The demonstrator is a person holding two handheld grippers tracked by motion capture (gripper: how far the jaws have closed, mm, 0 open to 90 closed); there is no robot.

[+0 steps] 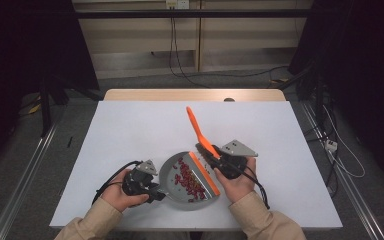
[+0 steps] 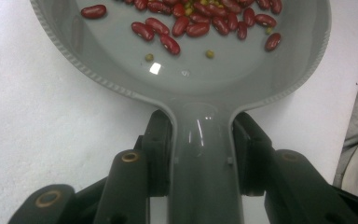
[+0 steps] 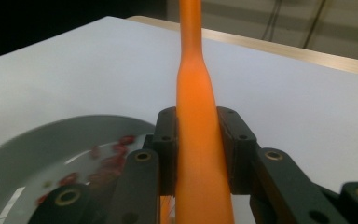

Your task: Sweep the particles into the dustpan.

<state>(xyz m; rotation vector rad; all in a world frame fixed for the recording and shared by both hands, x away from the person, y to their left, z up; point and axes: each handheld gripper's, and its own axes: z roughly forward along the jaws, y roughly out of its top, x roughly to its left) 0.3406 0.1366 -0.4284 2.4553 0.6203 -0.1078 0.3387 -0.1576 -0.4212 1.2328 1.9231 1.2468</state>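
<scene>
**Dustpan and brush, both held by their handles**

The left claw [image 1: 155, 192] is clamped on the handle of the grey dustpan [image 2: 200, 88], which lies flat near the front of the white tabletop [image 1: 130, 130] with red beans [image 2: 186, 25] and a few small yellow bits inside. The right claw [image 1: 215, 161] is closed on the orange brush [image 1: 199, 131], whose edge sits at the pan's open side. Both look like light, stiff plastic; the glossy handles may slip, so a grip close to the pan's bowl seems wise. Tilting would likely roll the beans out.
</scene>
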